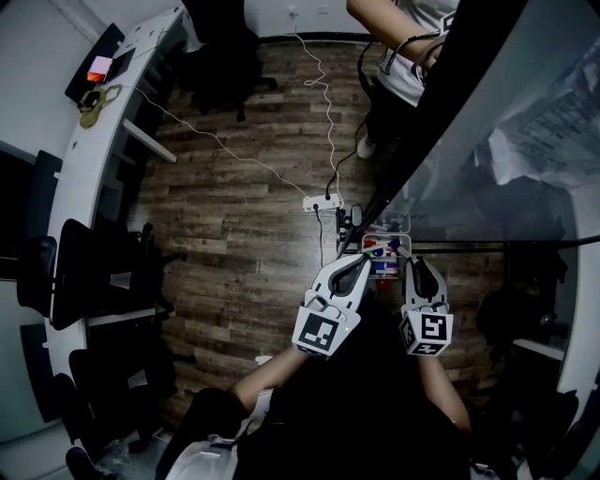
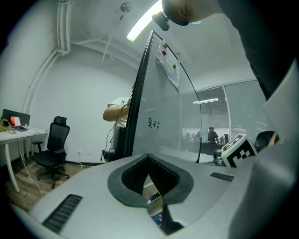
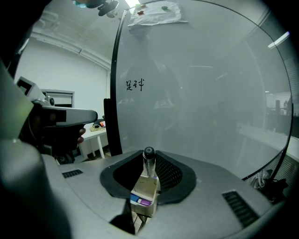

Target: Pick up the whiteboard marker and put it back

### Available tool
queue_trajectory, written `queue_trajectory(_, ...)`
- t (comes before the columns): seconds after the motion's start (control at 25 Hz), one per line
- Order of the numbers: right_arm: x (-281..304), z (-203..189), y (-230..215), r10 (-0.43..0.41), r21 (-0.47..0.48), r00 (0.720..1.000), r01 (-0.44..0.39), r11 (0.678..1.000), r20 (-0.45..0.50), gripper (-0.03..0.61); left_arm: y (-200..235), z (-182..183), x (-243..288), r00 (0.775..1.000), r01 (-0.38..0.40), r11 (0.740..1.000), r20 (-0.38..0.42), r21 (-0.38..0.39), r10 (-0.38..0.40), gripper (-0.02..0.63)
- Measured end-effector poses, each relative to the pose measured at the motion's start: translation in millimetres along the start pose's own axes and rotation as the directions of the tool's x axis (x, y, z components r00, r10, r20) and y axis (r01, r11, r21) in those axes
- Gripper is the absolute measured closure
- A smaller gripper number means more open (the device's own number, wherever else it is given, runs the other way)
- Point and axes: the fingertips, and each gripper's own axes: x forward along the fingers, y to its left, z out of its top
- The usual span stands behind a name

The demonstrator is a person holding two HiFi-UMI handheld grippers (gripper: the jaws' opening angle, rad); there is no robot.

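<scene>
The left gripper [image 2: 148,158] has its jaws drawn together at the tips with nothing between them; only a small diamond-shaped gap shows behind the pads. The right gripper [image 3: 148,158] is closed on the whiteboard marker [image 3: 148,164] – the marker stands upright between the jaw tips, black cap on top, pale barrel below. In the head view the two tools are side by side, the left gripper [image 1: 359,260] just beside the right gripper [image 1: 412,262], each with its marker cube nearest the person.

Directly below the held marker sits the marker tray [image 3: 150,186], a pale open box with a blue and a purple pen lying in it. The head view shows the same tray [image 1: 405,243] just ahead of both sets of jaws, at the foot of the whiteboard [image 3: 201,93]. The marker is above the tray; whether it touches it cannot be told.

The whiteboard rises close behind, with a few dark handwritten characters [image 3: 134,85] on it and a sheet of paper [image 3: 156,11] fixed near its top edge.

Further off on the wood floor lies a white power strip [image 1: 322,202], with a white cable [image 1: 323,94] running away from it. A second person [image 1: 408,47] stands beyond the board's edge. At the far left runs a long white desk [image 1: 94,169], and a black office chair [image 2: 53,149] stands near it.
</scene>
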Motion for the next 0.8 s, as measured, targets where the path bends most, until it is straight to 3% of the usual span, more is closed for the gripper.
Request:
queue_trajectory(0.2,-1.4,-1.9,0.9,0.004,-0.005,1.000,-0.004,1.000,-0.006,0.491,0.0,3.9,-0.7,0.999,-0.011,0.999,0.032,-0.041,0.013,0.606)
queue_trajectory(0.8,-6.4,-2.1,5.5,0.011,-0.002,1.000,-0.011,1.000,-0.004,0.491,-1.8,4.6,-4.6,0.999,-0.005,0.999,0.036,-0.038,0.006,0.606)
